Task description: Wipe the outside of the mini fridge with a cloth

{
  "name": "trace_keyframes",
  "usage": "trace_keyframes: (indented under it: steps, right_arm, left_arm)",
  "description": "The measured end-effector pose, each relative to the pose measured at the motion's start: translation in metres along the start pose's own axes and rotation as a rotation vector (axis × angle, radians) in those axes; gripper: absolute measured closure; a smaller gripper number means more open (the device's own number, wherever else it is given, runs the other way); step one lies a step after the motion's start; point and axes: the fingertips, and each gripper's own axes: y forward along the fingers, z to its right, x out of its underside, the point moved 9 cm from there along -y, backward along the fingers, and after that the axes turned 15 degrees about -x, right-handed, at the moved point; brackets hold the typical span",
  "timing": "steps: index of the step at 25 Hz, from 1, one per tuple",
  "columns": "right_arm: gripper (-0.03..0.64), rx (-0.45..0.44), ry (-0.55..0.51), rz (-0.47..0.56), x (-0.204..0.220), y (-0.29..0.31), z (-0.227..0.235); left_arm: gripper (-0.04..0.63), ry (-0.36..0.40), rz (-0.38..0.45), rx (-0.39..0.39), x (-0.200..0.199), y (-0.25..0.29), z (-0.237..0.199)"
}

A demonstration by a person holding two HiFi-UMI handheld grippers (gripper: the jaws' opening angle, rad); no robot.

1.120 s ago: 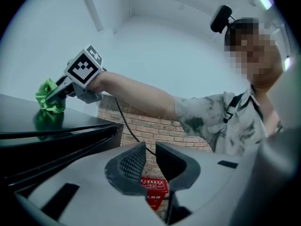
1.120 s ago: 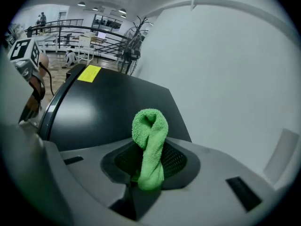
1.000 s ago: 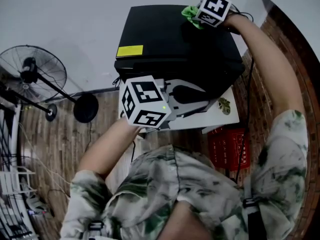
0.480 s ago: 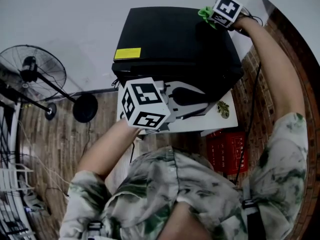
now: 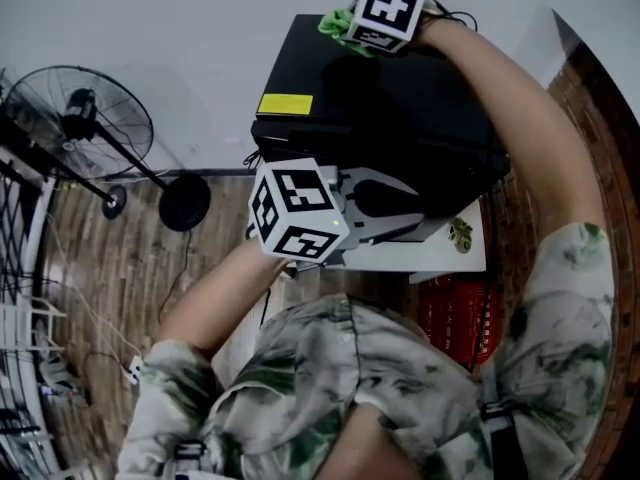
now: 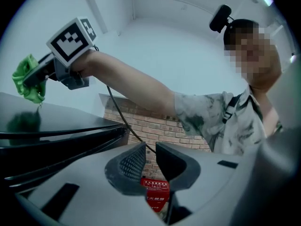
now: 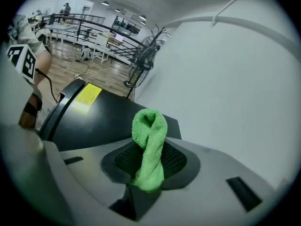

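- White wall closes the back of the room, with a plank floor below it and a standing fan off to the left.
- Against that wall stands the black mini fridge, its glossy top facing up.
- Low at the fridge's front edge, the left gripper hangs idle, its jaws a narrow slit apart with nothing between them.
- Over the top's back left corner, the right gripper is clamped on the green cloth, which sticks out as a bunched loop (so little fabric would meet the surface).
- Good wiping, I judge, means pressing that loop flat and drawing overlapping strokes from back edge to front edge, then going down the sides.
- One yellow label sits at the top's front left corner. Its print is too small to read, as is the white print on a red box below.
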Motion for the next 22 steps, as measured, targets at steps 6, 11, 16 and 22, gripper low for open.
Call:
trace_keyframes:
  steps: [6,11,16,22]
  right_arm:
    - [0.497,-0.055,-0.113,-0.002,-0.070,0.043,-0.008]
    - [0.497,-0.062,-0.120,-0.043,-0.065,0.059,0.000]
    - [0.497,-0.030,-0.041,-0.084,-0.018,0.044,0.022]
    - [0.497,0.016,0.060,-0.143,0.061,0.018,0.042]
  left_arm:
    - [0.519,-0.006,0.003,-0.047,0.003,-0.016,-0.001]
    - [0.518,-0.014,0.012,-0.081,0.005,-0.025,-0.003]
    - [0.518,-0.024,0.023,-0.083,0.000,-0.022,-0.004]
    - [0.520,-0.029,0.011,-0.053,0.002,0.001,-0.002]
